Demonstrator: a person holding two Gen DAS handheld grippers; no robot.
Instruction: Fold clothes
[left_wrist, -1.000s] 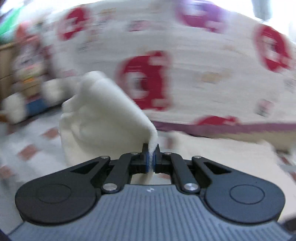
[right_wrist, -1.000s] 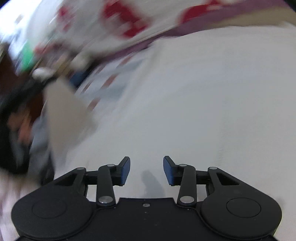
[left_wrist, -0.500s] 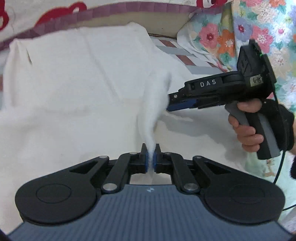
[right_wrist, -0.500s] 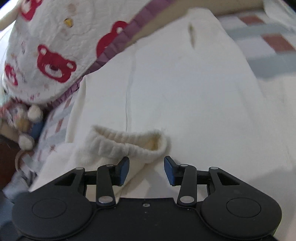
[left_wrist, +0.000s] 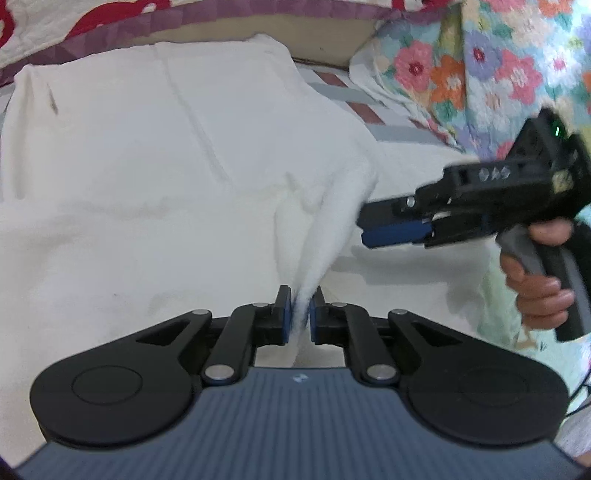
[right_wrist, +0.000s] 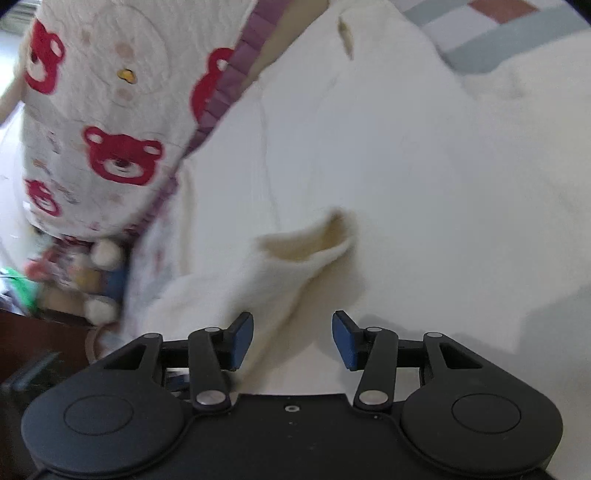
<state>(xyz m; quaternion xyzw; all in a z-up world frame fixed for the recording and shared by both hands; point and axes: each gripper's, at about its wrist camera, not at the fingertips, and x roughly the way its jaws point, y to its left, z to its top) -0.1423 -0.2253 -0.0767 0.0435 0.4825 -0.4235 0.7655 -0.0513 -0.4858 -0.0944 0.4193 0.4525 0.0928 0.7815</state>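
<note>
As fold is laid, white garment (left_wrist: 155, 155) pinch is being released by left gripper (left_wrist: 300, 312), jaws parting; right gripper (right_wrist: 292, 339) spread wide beside sleeve cuff (right_wrist: 314, 243).

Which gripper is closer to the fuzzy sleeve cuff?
Left. The left gripper has the white sleeve's cuff between its opening jaws. The right gripper sits beside the cuff, jaws opening around nothing.

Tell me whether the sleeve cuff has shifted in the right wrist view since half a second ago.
Yes. The sleeve cuff now sits further right and further from the bear quilt, ahead of the right gripper.
</note>
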